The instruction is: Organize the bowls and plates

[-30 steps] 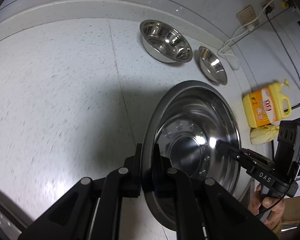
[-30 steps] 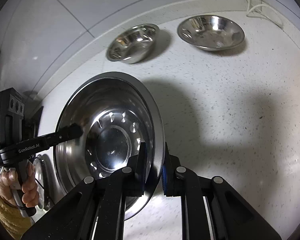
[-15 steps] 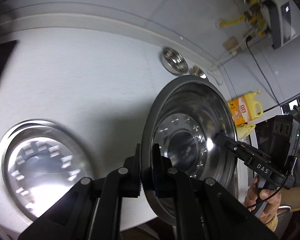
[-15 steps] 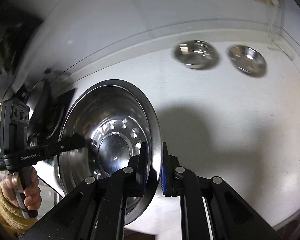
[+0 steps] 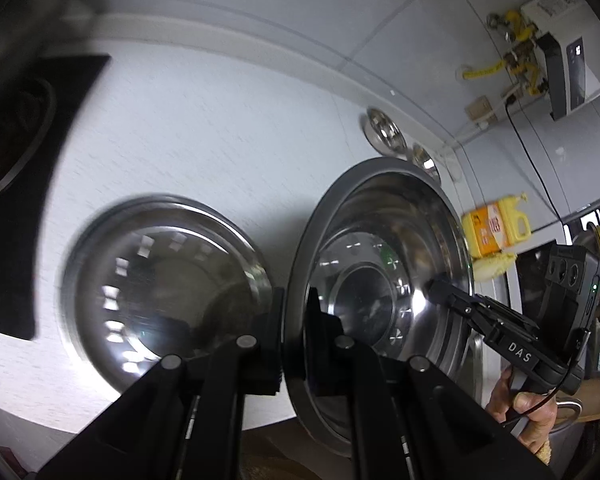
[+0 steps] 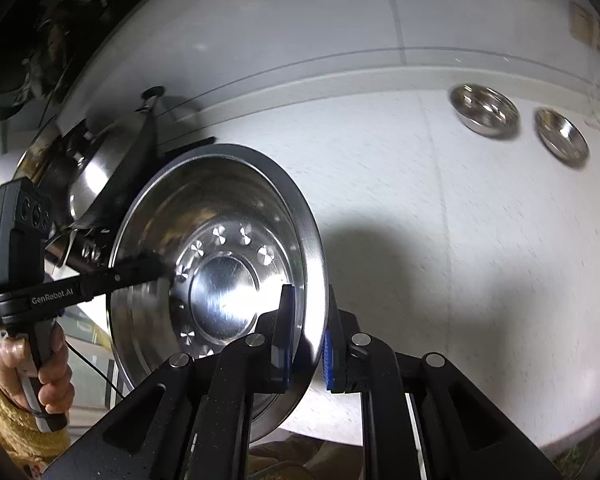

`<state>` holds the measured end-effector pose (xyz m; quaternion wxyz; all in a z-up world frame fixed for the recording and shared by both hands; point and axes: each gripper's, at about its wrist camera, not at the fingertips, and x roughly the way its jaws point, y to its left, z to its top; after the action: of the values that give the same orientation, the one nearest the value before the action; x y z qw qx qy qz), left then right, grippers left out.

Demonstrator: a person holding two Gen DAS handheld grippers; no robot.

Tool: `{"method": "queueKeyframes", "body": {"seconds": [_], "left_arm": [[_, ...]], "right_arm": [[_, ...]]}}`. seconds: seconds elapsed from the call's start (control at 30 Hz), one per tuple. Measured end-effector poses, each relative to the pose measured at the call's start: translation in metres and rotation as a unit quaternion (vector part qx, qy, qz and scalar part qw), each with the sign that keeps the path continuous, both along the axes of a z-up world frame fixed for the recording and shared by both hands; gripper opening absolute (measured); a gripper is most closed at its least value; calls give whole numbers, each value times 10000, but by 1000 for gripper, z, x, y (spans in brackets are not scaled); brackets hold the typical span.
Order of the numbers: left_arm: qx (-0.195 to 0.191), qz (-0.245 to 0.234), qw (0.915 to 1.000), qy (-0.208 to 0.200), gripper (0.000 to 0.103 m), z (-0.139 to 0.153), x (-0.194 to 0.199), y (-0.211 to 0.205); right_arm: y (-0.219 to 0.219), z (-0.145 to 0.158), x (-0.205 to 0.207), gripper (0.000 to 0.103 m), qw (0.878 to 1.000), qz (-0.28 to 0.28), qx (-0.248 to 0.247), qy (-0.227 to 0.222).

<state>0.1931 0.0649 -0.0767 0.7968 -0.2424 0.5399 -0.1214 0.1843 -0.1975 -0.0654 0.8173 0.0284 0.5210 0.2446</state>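
Observation:
A large steel basin (image 5: 380, 280) hangs tilted above the white counter (image 5: 220, 140), gripped at opposite rims. My left gripper (image 5: 296, 320) is shut on its near rim in the left wrist view. My right gripper (image 6: 306, 336) is shut on the other rim; it also shows as the right gripper (image 5: 436, 288) in the left wrist view. The same basin (image 6: 220, 260) fills the right wrist view, with the left gripper (image 6: 156, 268) on its far rim. A second large basin (image 5: 160, 280) rests on the counter just left of the held one. Two small steel bowls (image 6: 484, 110) (image 6: 562, 136) sit by the back wall.
A black stove top (image 5: 20, 200) lies at the left with a steel pot (image 6: 100, 168) on it. A yellow detergent bottle (image 5: 496, 228) and a yellow cloth (image 5: 492, 266) stand at the right. The counter's front edge runs just below both grippers. A hand (image 6: 32, 368) holds the left gripper's handle.
Both grippers have carried the basin up and leftward along the counter. The two small bowls have dropped far behind, and the second large basin and the stove have come into view.

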Motion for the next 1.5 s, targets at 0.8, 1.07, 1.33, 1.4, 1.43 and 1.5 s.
{"method": "queueKeyframes", "body": {"seconds": [0.8, 1.07, 1.33, 1.4, 1.43, 1.5], "left_arm": [[377, -824, 9937, 656, 9, -116, 55, -137], [692, -890, 9928, 407, 29, -91, 61, -117], [714, -790, 9943, 71, 32, -33, 91, -93], [552, -758, 9956, -70, 32, -21, 112, -95], [494, -761, 9958, -146, 32, -16, 123, -98], [446, -784, 9956, -253, 32, -9, 150, -106]], "right_arm": [[-134, -107, 59, 11, 9895, -1042, -390, 918], [-147, -92, 59, 48, 9926, -1009, -255, 619], [-219, -36, 73, 50, 9907, -1275, -471, -60], [-244, -17, 87, 51, 9869, -1475, -587, -292], [-253, -11, 93, 53, 9854, -1544, -615, -377], [-267, 0, 108, 53, 9840, -1599, -595, -504]]}}
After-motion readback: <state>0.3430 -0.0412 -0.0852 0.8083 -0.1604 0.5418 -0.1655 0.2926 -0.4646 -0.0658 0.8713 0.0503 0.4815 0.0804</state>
